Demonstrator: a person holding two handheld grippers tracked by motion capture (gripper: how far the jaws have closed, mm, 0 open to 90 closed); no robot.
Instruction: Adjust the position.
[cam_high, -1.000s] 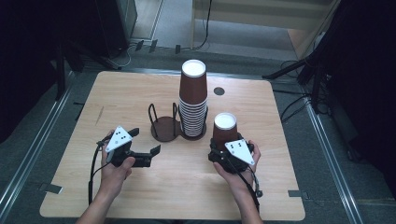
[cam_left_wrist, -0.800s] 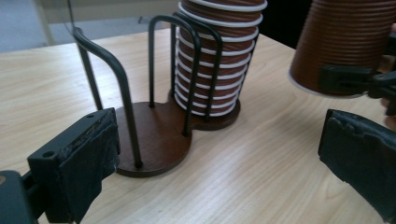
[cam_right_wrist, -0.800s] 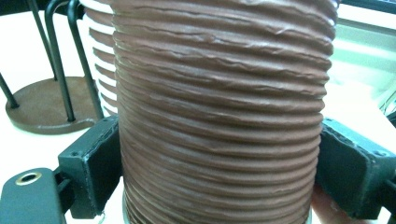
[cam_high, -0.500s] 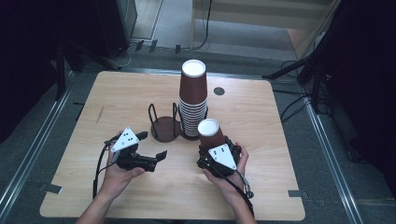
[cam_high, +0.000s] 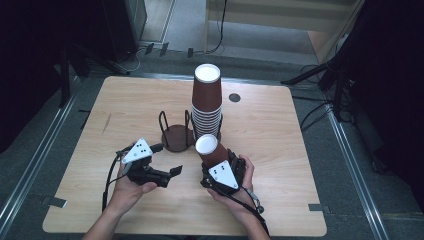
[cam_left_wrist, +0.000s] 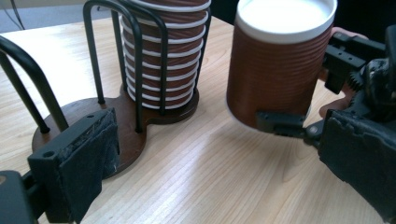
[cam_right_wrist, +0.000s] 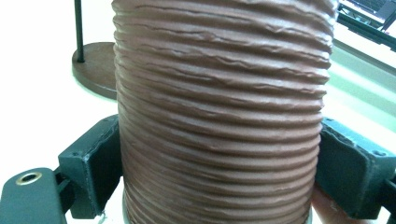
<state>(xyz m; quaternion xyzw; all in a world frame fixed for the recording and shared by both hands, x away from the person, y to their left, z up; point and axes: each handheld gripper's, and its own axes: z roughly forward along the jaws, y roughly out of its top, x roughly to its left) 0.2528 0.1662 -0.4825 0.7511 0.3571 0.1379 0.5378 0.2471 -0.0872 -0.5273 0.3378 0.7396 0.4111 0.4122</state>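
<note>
Cup (cam_high: 207, 150) clamped in right gripper (cam_high: 212, 161), tilted, just in front of cup stack (cam_high: 206, 107). Left gripper (cam_high: 167, 175) w/ jaws wide, nothing between, near stack's rack (cam_high: 176, 132).

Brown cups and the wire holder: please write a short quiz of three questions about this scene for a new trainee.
1. True or false: the right gripper is shut on a single brown cup.
2. Where does the tall stack of cups stand?
A. in one ring of the wire holder
B. flat on the floor
C. in the person's left hand
3. Fill in: the left gripper has its jaws ____, with nothing between them.

Key: 1 true; 2 A; 3 open.
</note>
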